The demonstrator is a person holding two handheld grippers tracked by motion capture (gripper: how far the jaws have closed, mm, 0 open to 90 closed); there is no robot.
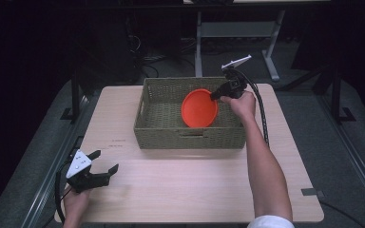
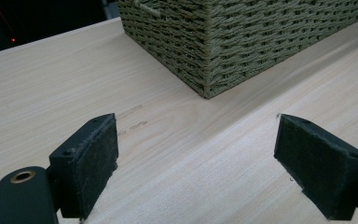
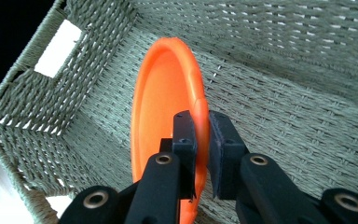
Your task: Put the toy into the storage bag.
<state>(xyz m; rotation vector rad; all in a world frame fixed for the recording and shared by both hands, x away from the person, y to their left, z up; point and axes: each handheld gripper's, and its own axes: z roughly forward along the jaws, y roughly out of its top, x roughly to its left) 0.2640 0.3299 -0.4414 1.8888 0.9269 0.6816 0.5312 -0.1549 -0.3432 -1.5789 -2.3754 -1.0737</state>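
Observation:
An orange plastic plate (image 1: 199,108) hangs tilted inside the woven green basket (image 1: 164,130) at the middle of the table. My right gripper (image 1: 215,95) is shut on the plate's rim at its upper right. In the right gripper view its two black jaws pinch the edge of the orange plate (image 3: 163,98) above the basket floor (image 3: 279,107). My left gripper (image 1: 105,161) rests low near the table's front left corner, open and holding nothing. In the left gripper view its pads (image 2: 91,158) stand wide apart over bare wood, facing a corner of the basket (image 2: 223,46).
The light wooden table (image 1: 185,190) has free room in front of the basket and to both sides. A handle cut-out (image 3: 58,49) shows in the basket's end wall. Beyond the table stand a metal frame (image 1: 237,33) and dark floor.

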